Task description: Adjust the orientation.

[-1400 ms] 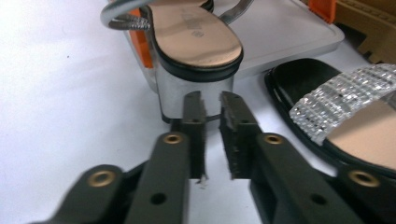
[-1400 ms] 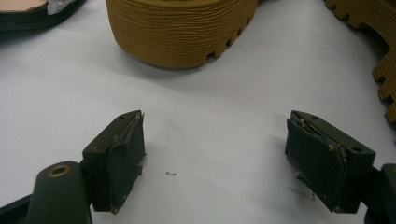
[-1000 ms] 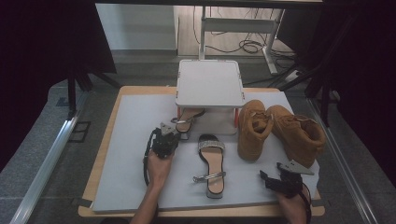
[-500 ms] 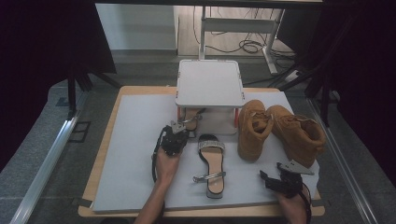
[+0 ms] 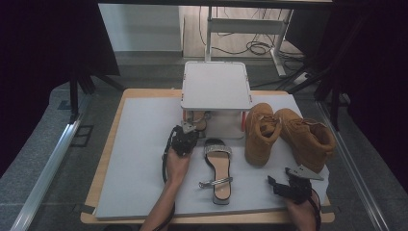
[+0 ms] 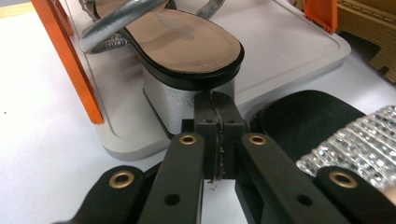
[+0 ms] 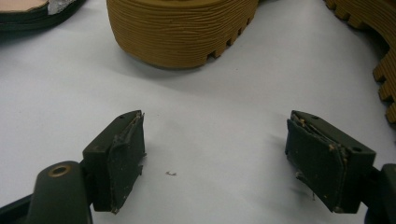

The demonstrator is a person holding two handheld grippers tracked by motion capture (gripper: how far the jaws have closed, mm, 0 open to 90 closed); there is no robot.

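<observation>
Sandal (image 6: 177, 42) on rack's lower shelf (image 6: 289, 46), heel block touching closed left hand-held gripper (image 6: 215, 100) tips, long axis running straight ahead. Right hand-held gripper (image 7: 215, 158) open, idle, farther.

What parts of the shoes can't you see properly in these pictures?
- Sandal on the rack's lower shelf: in the high view the white top shelf covers most of it.
- Same sandal: in the left gripper view its front is cut off by the top edge.
- Tan boots: the right gripper view's top edge cuts them off above the soles.
- Sandal on the mat: the left gripper's arms hide its near part.
</observation>
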